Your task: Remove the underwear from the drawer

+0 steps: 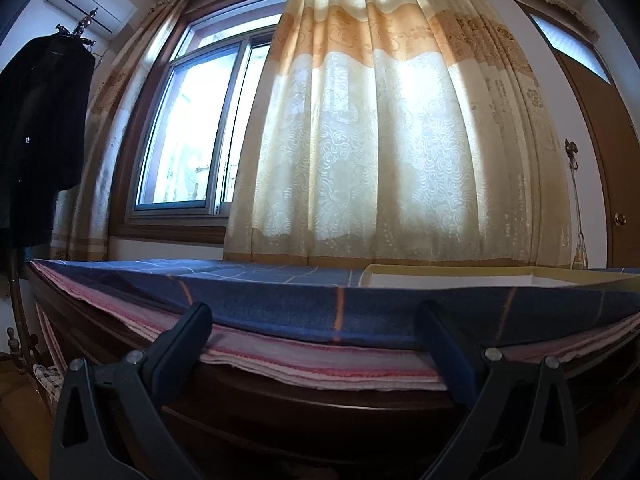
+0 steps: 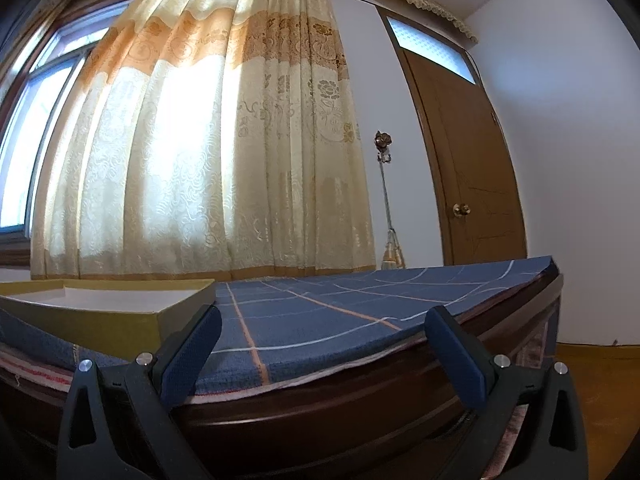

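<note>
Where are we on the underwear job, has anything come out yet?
Nothing looks done. Both tools are open and empty: the left tool and right tool face the edge of the bed with its blue plaid sheet. A shallow yellow box sits on the sheet; its contents are hidden from this low angle. No underwear is in view, so finding, gripping and lifting it out all remain.

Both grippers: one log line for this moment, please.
left gripper: open, empty | right gripper: open, empty | shallow box: on bed | underwear: unseen
</note>
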The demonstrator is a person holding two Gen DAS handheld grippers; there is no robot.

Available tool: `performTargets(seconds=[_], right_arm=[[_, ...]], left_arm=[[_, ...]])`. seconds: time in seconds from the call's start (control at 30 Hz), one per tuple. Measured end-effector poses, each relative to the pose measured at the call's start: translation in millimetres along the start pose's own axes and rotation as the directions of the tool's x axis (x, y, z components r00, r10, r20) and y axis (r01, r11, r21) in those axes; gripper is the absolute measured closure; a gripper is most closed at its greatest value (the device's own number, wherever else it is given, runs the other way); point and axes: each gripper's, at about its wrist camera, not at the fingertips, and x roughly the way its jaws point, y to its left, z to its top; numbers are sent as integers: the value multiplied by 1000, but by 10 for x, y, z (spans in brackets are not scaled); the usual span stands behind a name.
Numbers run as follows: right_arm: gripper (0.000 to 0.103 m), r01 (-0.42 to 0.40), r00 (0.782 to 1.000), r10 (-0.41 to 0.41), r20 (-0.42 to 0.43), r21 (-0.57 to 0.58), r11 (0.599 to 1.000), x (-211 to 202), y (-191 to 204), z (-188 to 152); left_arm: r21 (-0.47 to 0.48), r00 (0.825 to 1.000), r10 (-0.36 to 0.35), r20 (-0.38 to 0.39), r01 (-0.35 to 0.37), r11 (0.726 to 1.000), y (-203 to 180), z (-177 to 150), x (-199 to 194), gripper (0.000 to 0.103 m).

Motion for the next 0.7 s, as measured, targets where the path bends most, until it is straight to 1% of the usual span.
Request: performTargets(seconds=[0.17, 0.33, 0.53, 0.7], right_arm=[[1, -35, 999, 35, -14, -4, 999, -22, 14, 13], [1, -66, 996, 67, -57, 6, 998, 48, 12, 31], [1, -95, 993, 94, -73, -4, 996, 72, 16, 37], [1, -104, 992, 104, -76, 6, 995, 84, 17, 18]], left_arm=[[7, 1000, -7, 1, 7, 1000, 10, 8, 1, 0], [8, 1000, -11, 10, 11, 1000, 10, 0, 0, 0], [22, 999, -35, 11, 35, 999, -3, 15, 10, 0], [20, 999, -30, 29, 29, 999, -17, 6, -9, 0]])
